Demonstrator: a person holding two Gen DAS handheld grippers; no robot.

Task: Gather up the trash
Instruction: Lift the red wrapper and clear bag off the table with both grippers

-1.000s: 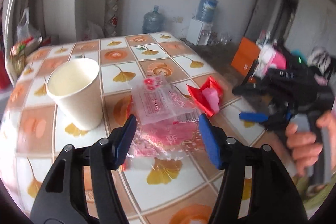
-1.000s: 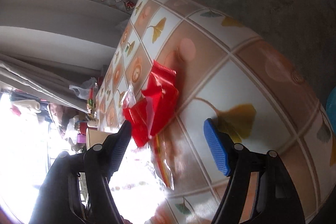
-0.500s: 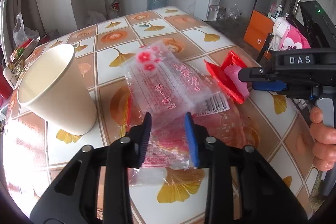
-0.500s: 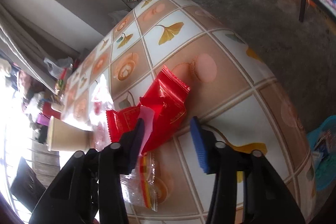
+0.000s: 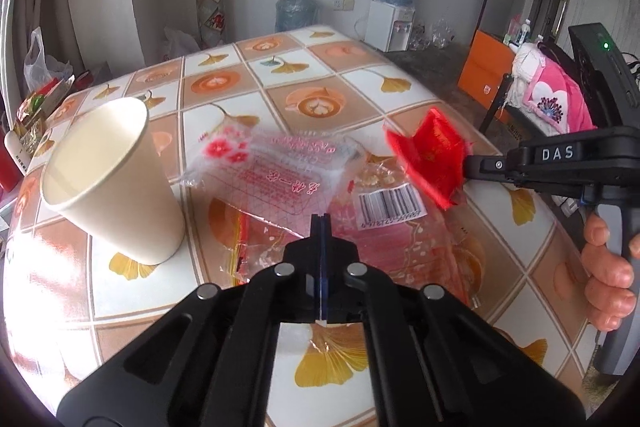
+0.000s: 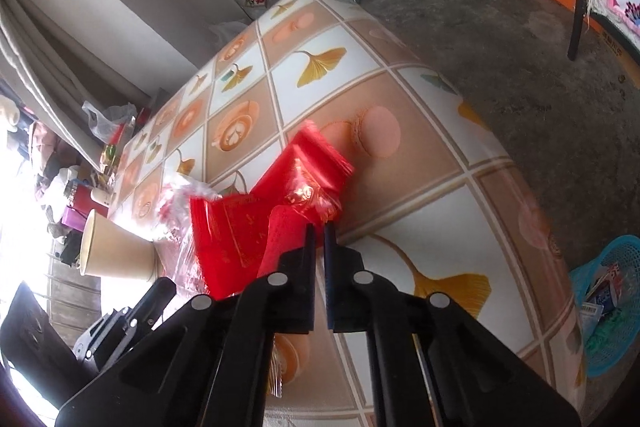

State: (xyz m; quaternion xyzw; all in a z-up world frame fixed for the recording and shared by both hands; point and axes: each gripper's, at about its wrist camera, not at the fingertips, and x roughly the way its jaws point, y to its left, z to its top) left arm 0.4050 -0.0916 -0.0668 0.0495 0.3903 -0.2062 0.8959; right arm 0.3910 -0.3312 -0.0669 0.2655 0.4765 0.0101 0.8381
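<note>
A clear plastic wrapper (image 5: 276,179) with pink flower print lies crumpled on the tiled table (image 5: 320,67), and my left gripper (image 5: 321,223) is shut on its near edge. To its right, my right gripper (image 5: 467,167) comes in from the side and is shut on a red foil wrapper (image 5: 430,151), which is raised a little off the table. In the right wrist view the right gripper (image 6: 318,229) pinches the red wrapper (image 6: 248,223) at its near corner. Beyond it the clear wrapper (image 6: 176,199) shows partly. A person's hand (image 5: 608,275) holds the right gripper's handle.
A white paper cup (image 5: 108,183) stands upright left of the wrappers, also visible as the paper cup (image 6: 116,255). A second wrapper with a barcode (image 5: 390,205) lies under the clear one. A blue basket (image 6: 612,307) with rubbish stands on the floor beside the table's edge.
Both grippers closed from wide open. The left one shut on the clear wrapper and the right one on the red wrapper, whose end has lifted. The right wrist rolled.
</note>
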